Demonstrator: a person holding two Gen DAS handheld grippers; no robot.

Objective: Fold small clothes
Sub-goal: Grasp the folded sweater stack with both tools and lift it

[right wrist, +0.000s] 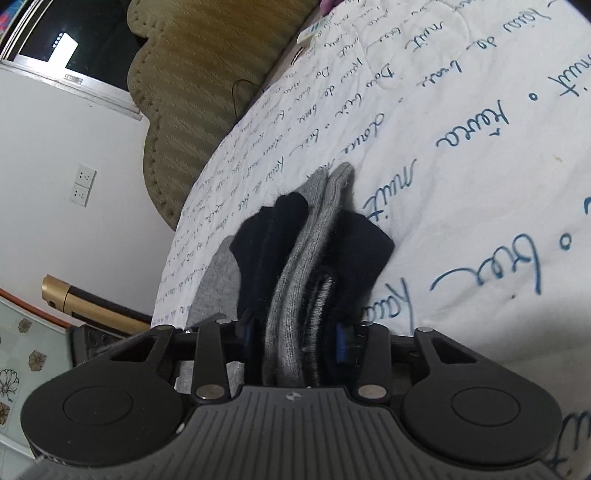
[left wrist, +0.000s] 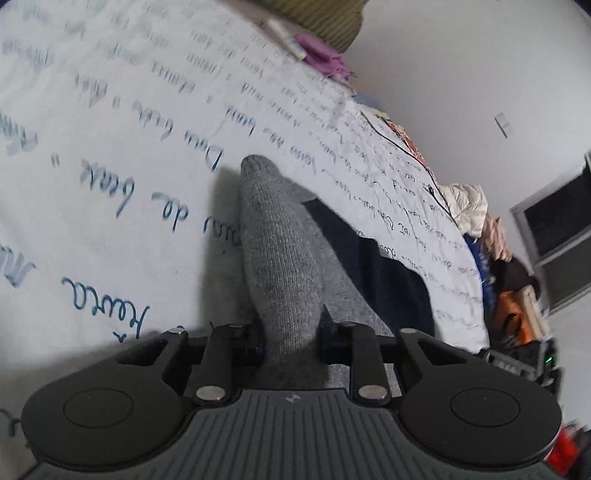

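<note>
Grey sock clamped in our left tongs, long axis running ahead; right tongs grip grey-and-navy socks over the bed.

My left gripper sits at one end of the sock, which runs forward from between my fingers over the quilt. A second sock piece lies just right of it, partly under it. Far end of the quilt: a cloth beside the headboard. A clothes pile sits off the quilt's right edge. My right gripper has the bunched socks between its fingers, over the quilt's left edge, wall sockets left.
</note>
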